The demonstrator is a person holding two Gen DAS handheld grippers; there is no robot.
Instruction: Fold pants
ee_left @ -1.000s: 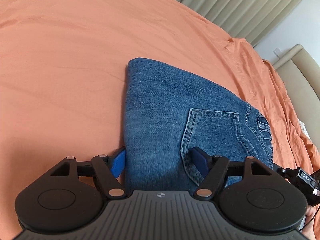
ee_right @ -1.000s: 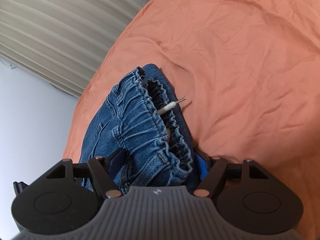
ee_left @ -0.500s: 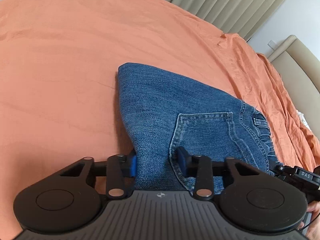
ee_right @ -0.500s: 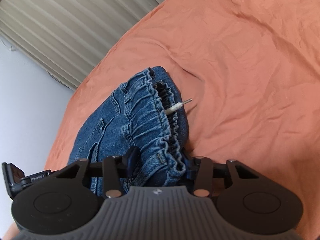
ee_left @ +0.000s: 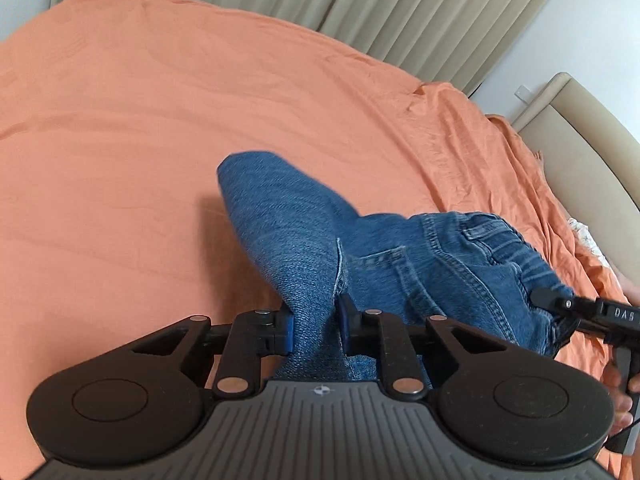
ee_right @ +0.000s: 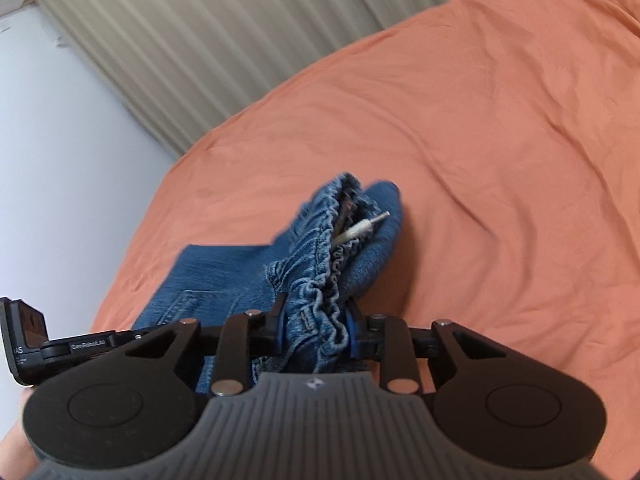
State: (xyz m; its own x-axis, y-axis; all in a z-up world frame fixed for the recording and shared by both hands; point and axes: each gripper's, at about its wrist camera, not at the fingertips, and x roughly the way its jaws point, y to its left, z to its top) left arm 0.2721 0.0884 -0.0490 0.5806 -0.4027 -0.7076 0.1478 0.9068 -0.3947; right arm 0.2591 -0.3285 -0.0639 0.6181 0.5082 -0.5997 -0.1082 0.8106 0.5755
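Now my left gripper (ee_left: 316, 326) has just been closing and pinches a fold of the blue jeans (ee_left: 400, 264), which are bunched above the orange bed sheet (ee_left: 140, 140). My right gripper (ee_right: 316, 330) has likewise been closing and clamps the gathered waistband (ee_right: 320, 288), a white drawstring tip (ee_right: 362, 230) poking out beyond it.

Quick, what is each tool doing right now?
Left tool: just closed, clamped on the jeans fold.
Right tool: just closed, clamped on the jeans' waistband.
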